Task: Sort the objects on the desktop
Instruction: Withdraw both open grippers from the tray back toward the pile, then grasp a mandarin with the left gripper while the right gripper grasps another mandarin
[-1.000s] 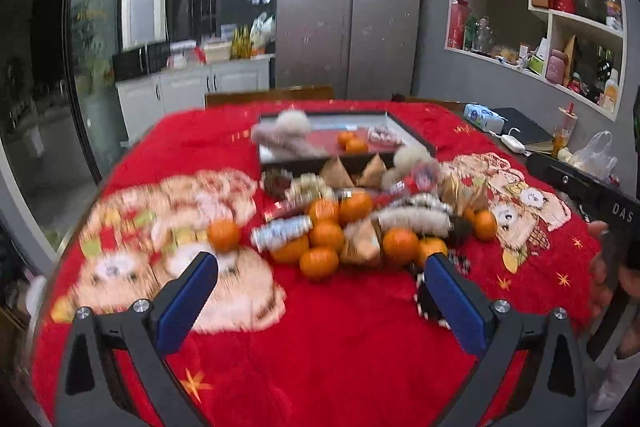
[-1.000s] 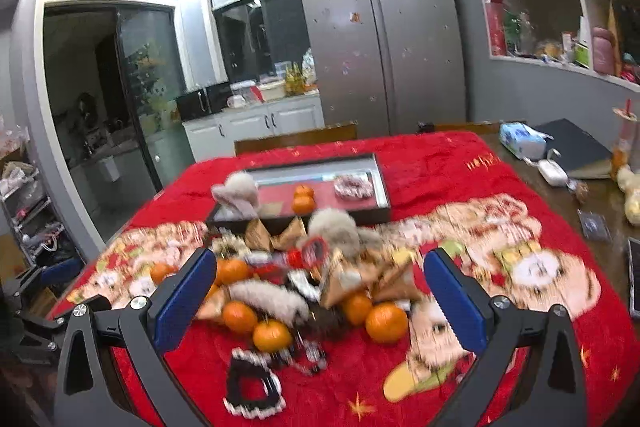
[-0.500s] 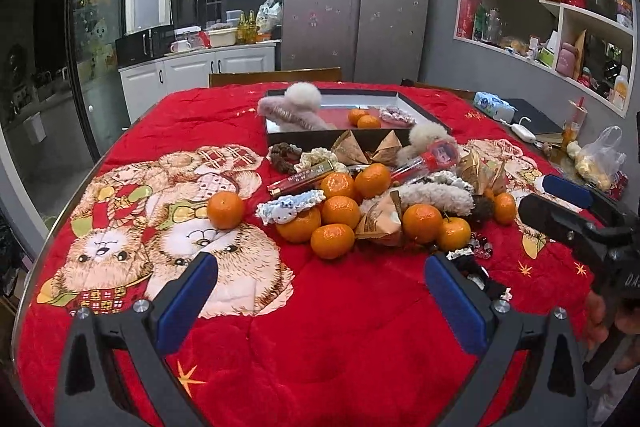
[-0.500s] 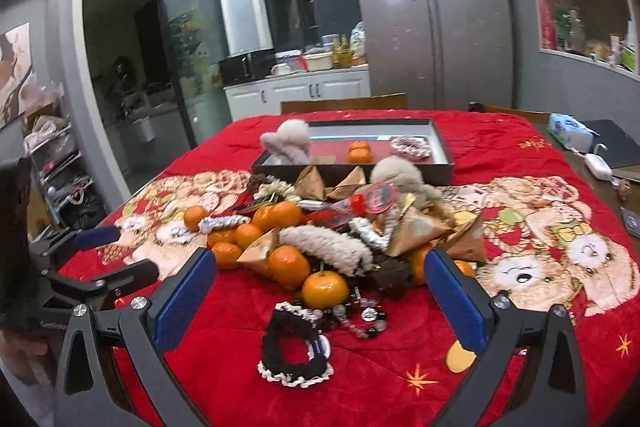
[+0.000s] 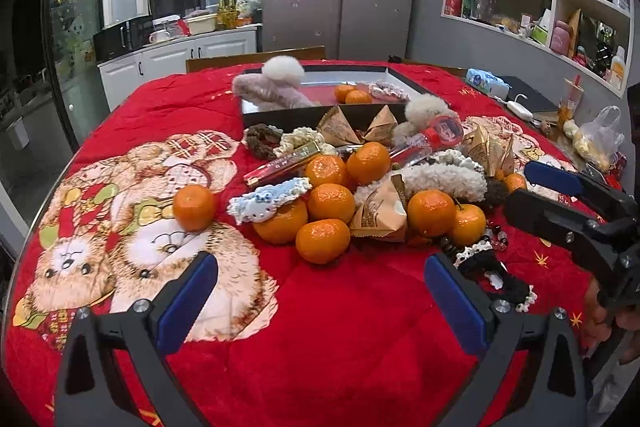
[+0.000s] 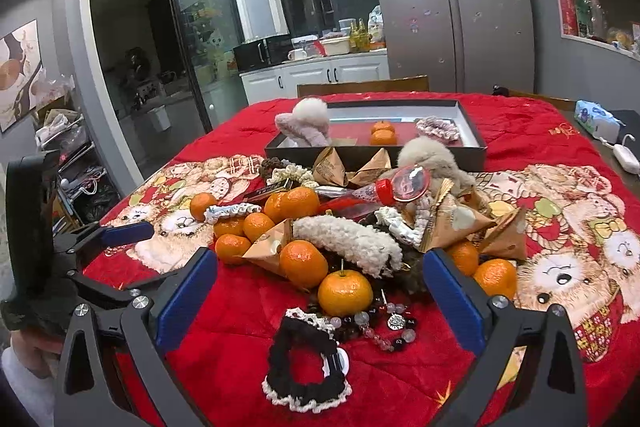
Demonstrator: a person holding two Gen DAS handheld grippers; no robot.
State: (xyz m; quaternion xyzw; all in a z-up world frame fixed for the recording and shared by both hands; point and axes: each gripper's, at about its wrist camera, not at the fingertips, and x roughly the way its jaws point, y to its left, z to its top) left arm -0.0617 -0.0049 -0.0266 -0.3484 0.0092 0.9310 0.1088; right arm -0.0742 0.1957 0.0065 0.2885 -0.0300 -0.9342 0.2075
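Both your grippers, left (image 5: 320,303) and right (image 6: 320,299), gaped wide and empty at lower frame; the pile (image 5: 360,187) sat centre, its tray (image 5: 280,117) half hidden behind, beads (image 6: 380,323) blurred

Mandarins (image 5: 322,241) lying heaped mid-cloth with paper-wrapped pyramids (image 5: 378,213), fluffy white band (image 6: 348,241) lying across them, one mandarin (image 5: 194,201) sitting apart at left, black lace scrunchie (image 6: 306,367) lying nearest, two mandarins (image 6: 383,133) resting inside dark tray (image 6: 472,131)
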